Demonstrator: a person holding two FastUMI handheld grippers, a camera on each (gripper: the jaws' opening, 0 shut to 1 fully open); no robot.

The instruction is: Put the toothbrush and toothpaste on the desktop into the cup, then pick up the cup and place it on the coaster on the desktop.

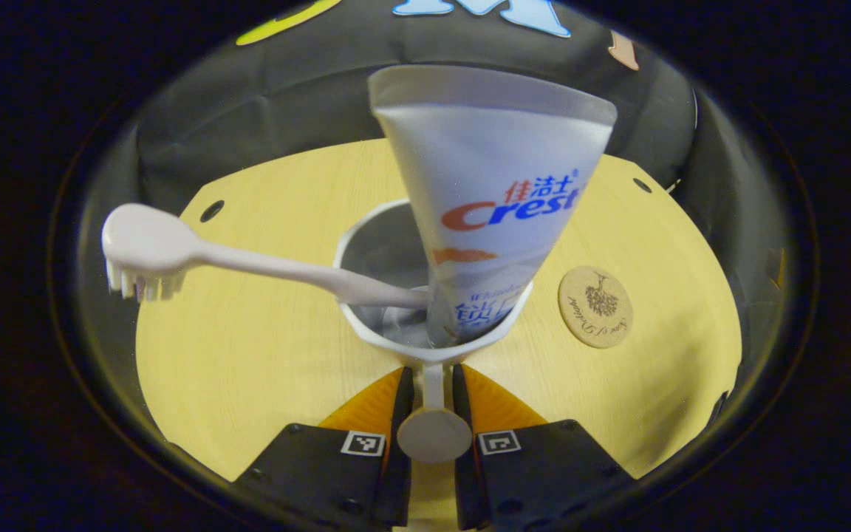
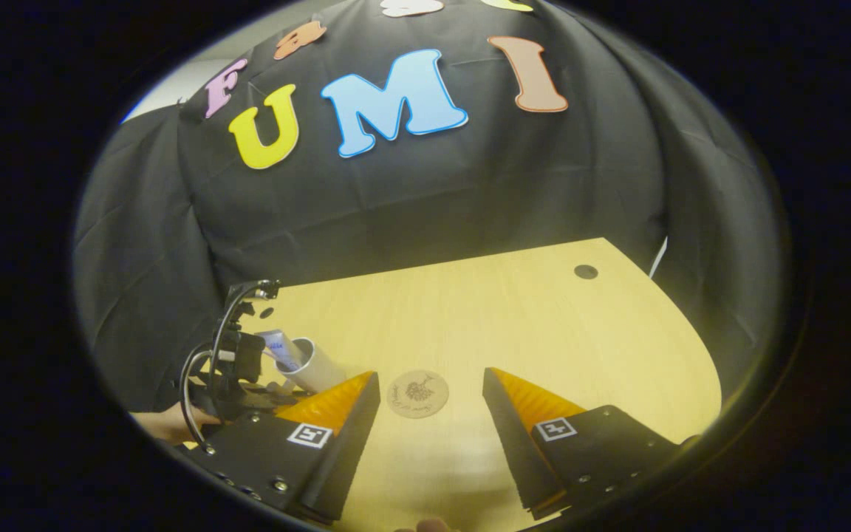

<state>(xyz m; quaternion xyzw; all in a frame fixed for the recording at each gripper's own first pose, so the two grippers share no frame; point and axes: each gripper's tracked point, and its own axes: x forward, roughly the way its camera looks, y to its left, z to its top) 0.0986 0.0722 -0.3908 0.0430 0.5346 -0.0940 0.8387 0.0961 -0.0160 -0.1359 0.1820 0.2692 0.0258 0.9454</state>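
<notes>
In the left gripper view a white cup holds the toothpaste tube, standing upright, and a white toothbrush whose head leans out to the left. My left gripper is shut on the cup's handle. The round cork coaster lies on the desk just right of the cup. In the right gripper view my right gripper hangs open above the coaster, holding nothing. The cup appears tilted at its left, held by the left gripper.
The light wooden desktop has small round holes near its far corners. Black cloth walls close it in at the back and sides. A hand grips the left gripper at the desk's left edge.
</notes>
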